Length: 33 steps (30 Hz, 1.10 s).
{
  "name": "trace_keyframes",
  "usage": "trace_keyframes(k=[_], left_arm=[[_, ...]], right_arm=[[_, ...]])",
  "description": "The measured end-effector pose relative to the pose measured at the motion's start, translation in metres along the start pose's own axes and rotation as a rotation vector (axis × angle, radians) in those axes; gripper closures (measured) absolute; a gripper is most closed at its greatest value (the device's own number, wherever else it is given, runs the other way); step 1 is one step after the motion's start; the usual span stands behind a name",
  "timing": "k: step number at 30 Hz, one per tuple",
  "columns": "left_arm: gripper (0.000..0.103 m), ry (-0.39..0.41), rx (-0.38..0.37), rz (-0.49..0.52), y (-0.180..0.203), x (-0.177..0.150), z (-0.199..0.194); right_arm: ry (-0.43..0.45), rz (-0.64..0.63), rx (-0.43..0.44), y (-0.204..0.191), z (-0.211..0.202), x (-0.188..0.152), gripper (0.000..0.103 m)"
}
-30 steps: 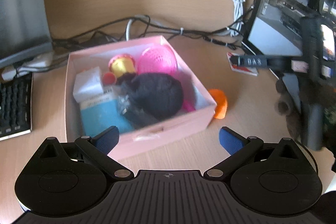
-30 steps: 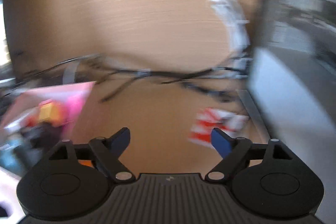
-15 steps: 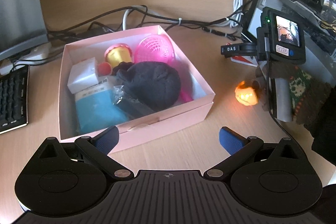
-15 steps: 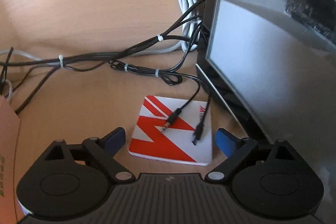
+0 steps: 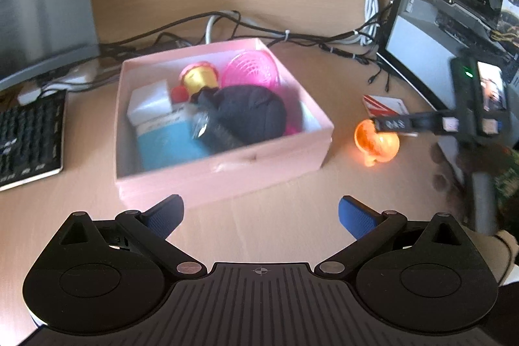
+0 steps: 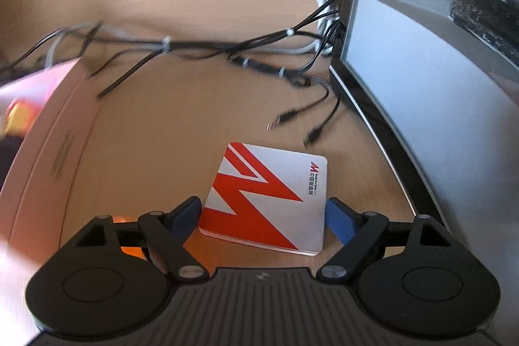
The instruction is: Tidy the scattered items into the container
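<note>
Since the earlier frames the right gripper (image 6: 262, 214) has come down toward the red-and-white card (image 6: 269, 200) and its jaws have been closing in; the card now lies between the blue pads (image 6: 339, 221), which flank its two side edges closely. Whether the pads actually press on it cannot be told from the right wrist view. The card lies flat on the wooden desk (image 6: 162, 125).

Left gripper (image 5: 259, 213) hangs above the desk with its jaws spread wide and nothing between them, near the front wall of the pink box (image 5: 227, 171).

Just right of the box's near right corner, an orange toy (image 5: 376, 143) rests on the desk outside the container. In the left wrist view the right tool reaches in from the right, its tip over the toy, and the card shows just beyond it.

Inside the box: a blue packet (image 5: 165, 148) at the near left, a white carton (image 5: 149, 101) behind it, a black fabric bundle (image 5: 253, 115) in the middle, a yellow toy (image 5: 201, 78) and a pink mesh ball (image 5: 253, 70) at the far side.

Farther back, black cables (image 6: 227, 47) run across the desk, two loose plugs lying just beyond the card. A keyboard (image 5: 29, 138) sits left of the box; a glass-sided computer case (image 6: 421, 54) stands at the far right.
</note>
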<state>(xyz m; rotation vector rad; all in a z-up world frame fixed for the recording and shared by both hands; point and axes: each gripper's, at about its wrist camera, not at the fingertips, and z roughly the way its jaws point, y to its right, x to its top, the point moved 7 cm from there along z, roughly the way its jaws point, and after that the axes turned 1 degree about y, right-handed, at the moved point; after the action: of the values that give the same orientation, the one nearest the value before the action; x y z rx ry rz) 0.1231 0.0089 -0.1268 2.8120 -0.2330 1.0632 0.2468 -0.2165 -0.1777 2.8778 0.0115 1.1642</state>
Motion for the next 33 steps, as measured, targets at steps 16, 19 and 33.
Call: trace_keyframes(k=[16,19,33], left_arm=[[0.0,-0.095,0.014,-0.044,0.015,-0.061,-0.015],[0.0,-0.092,0.012,-0.036,0.022,-0.06,-0.013],[0.0,-0.12,-0.052,0.015,0.065,-0.05,0.022]], right_arm=[[-0.011,-0.269,0.263,-0.072,-0.087,-0.081,0.019],[-0.023,-0.293,0.282,-0.076,-0.095,-0.086,0.019],[-0.043,-0.211,0.136,-0.002,-0.111,-0.092,0.017]])
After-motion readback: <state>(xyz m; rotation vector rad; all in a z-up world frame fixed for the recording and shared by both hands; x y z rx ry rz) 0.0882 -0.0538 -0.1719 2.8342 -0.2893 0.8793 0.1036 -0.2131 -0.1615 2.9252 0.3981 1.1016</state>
